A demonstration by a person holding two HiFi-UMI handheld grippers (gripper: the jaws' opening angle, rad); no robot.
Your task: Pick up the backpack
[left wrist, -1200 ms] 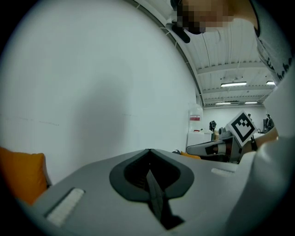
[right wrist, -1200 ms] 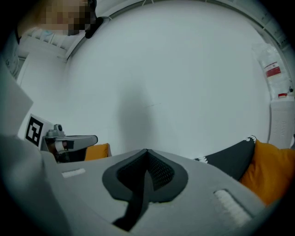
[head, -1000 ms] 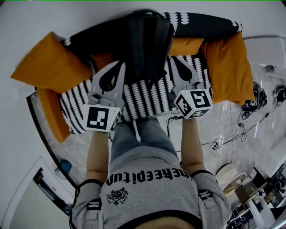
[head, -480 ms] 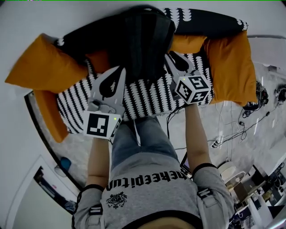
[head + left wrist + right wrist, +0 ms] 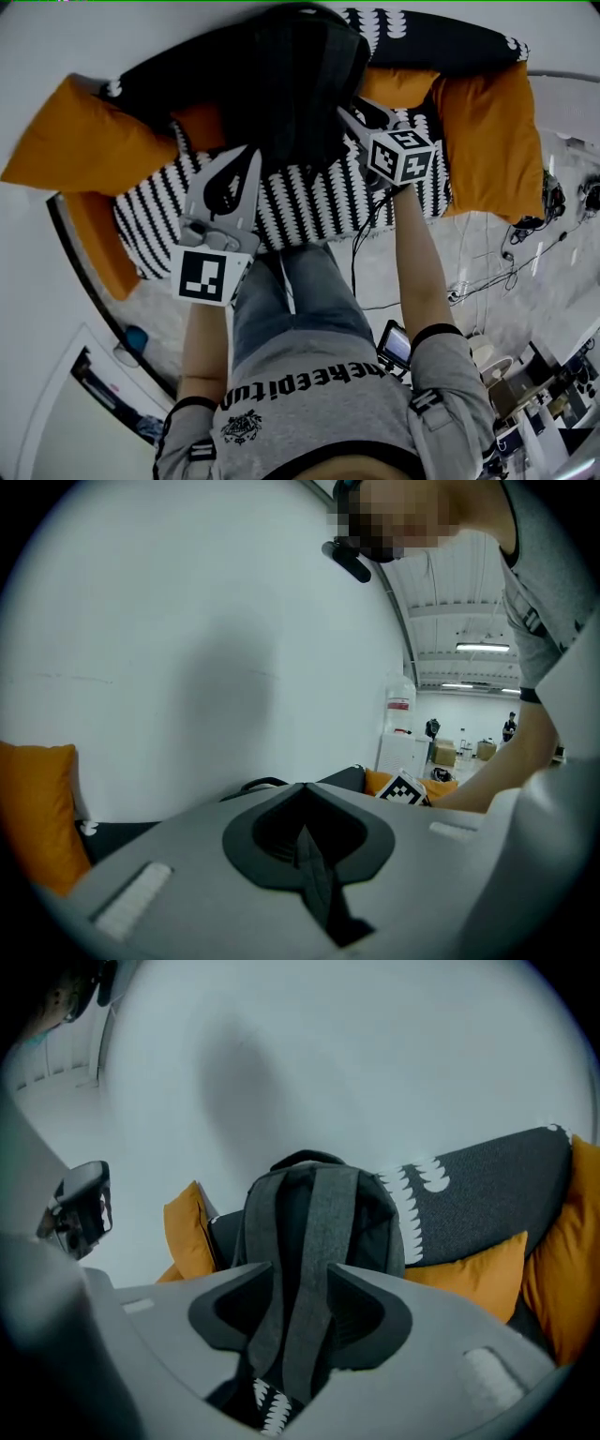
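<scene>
The backpack (image 5: 300, 84) stands upright on the sofa (image 5: 309, 202), leaning against the backrest with its strap side facing the person. In the head view it fills the 12 o'clock part of the seat, between an orange cushion (image 5: 80, 141) at 9 o'clock and another (image 5: 487, 141) at 3 o'clock.

The right claw (image 5: 352, 114) is the nearer one. It sits just beside the pack's right edge, and the pack lies at about 10 o'clock from its tips. In the right gripper view the backpack (image 5: 314, 1232) is dead ahead at 12 o'clock. Its long axis runs 12 to 6, and the grey straps (image 5: 309, 1288) hang down that same line, straight through the gap of the right claw (image 5: 299, 1266). The jaws are spread and opening. The straps show between them, but the pads do not seem to press on anything yet.

The left claw (image 5: 251, 155) hangs lower over the seat front, with the pack at about 1 o'clock from it and clearly apart. In its own view the left claw (image 5: 305, 794) is pressed together with nothing in it, and it points mostly at the wall.

Judging from this, the grab falls to the right claw, which needs to go forward onto a strap that already lines up with its gap.
</scene>
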